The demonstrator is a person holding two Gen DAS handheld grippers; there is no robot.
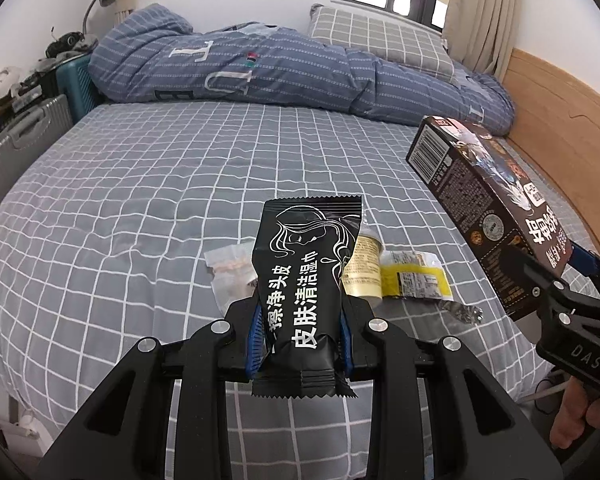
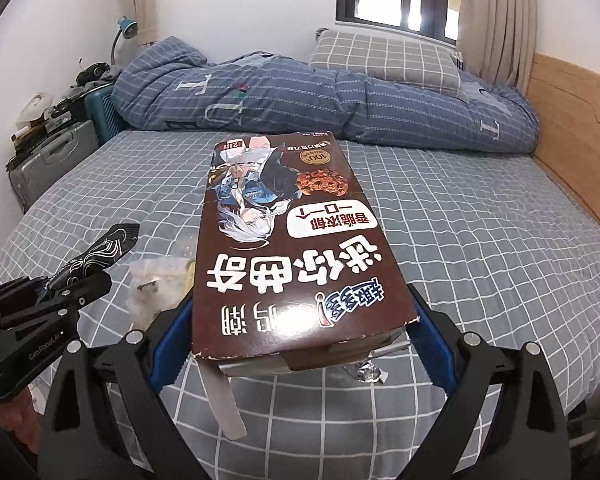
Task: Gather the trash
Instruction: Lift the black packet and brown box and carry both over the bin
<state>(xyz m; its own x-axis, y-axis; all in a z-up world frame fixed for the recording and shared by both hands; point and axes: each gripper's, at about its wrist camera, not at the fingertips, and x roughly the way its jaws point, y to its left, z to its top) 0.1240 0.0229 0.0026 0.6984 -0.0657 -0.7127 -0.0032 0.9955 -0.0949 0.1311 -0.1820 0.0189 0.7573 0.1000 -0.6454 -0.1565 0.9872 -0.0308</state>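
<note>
Both tongs loaded above the bed (image 1: 140, 200).
Left gripper (image 1: 300, 332) clamped on black wipe sachet (image 1: 300, 280): light, soft, slippery; hold mid-body. Right gripper (image 2: 300, 336) clamped across cookie box (image 2: 292, 240) near open end: light, crushable. Yellow wrapper (image 1: 416, 280) and small cup (image 1: 366, 268) on the bed seen clearly only from left wrist.

Black wipes packet (image 1: 305, 280), brown cookie box (image 2: 292, 248), grey white-checked bedsheet (image 1: 140, 200)
</note>
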